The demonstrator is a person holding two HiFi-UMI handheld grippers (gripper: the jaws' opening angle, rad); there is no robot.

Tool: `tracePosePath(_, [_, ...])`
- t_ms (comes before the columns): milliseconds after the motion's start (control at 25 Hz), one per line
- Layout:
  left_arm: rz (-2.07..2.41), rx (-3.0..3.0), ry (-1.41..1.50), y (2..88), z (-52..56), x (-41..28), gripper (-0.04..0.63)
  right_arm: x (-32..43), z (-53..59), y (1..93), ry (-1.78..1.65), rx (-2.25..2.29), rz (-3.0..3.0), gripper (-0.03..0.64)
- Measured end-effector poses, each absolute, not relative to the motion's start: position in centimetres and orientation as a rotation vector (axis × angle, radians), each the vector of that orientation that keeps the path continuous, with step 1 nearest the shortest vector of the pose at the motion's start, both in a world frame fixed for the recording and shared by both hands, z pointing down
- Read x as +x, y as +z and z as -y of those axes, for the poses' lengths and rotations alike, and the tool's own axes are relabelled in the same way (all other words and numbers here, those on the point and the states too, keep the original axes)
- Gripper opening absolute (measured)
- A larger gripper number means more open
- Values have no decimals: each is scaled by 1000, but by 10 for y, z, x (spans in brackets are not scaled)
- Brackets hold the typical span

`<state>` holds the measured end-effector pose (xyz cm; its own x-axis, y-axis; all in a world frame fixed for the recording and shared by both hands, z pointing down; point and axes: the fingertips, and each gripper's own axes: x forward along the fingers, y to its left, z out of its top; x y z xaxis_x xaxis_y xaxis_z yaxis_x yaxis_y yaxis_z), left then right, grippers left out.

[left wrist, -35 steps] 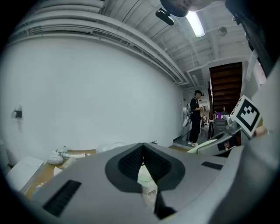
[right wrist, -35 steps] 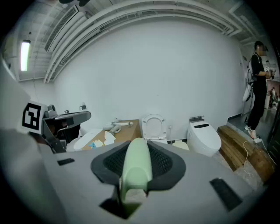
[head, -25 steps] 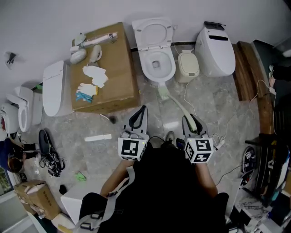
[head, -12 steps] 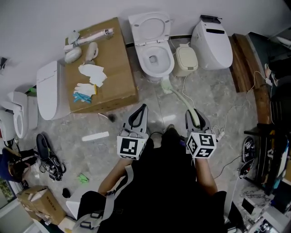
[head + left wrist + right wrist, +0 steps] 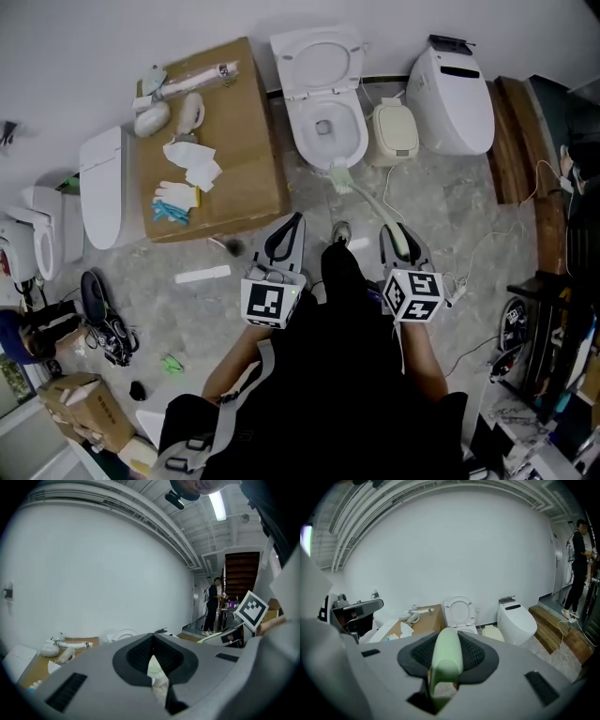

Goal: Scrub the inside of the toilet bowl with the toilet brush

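Your right gripper [image 5: 394, 232] is clamped on the pale green handle of the toilet brush [image 5: 446, 660]; in the right gripper view the handle sits squarely between the two dark pads and runs out ahead towards the open toilet. In the head view the shaft curves away from that gripper, far and to the left, and the brush head [image 5: 339, 176] sits low at the near front of the toilet bowl [image 5: 302, 127], outside the rim rather than in the basin. From this height you cannot tell whether the head touches the floor or the porcelain. The bowl stands against the far wall with its lid [image 5: 317, 58] raised. Your left gripper [image 5: 294, 223] hovers to the left of the right one, level with it, pointing the same way. Its jaws appear to meet at the tips with nothing held, and only a sliver of white shows through the gap lower down. A cardboard box [image 5: 225, 178] stands just left of the toilet, with white gloves [image 5: 192, 159] lying on top. To the right of the bowl is a small beige bin [image 5: 394, 131], and beyond that a second toilet [image 5: 459, 89] with its lid down.
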<state>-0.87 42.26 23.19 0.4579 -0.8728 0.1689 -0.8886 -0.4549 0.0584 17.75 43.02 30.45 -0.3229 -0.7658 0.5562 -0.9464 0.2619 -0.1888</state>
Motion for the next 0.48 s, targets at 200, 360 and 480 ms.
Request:
tracePosePath(200, [1627, 2524, 201, 231, -363, 10, 8, 202, -362, 321, 733, 1508, 2184, 123])
tracePosePath(360, [1678, 2508, 228, 226, -329, 25, 8, 219, -313, 337, 745, 1453, 2192, 123])
tracePosePath(480, [1699, 2490, 237, 229, -309, 29, 8, 225, -279, 351, 769, 1450, 2180, 123])
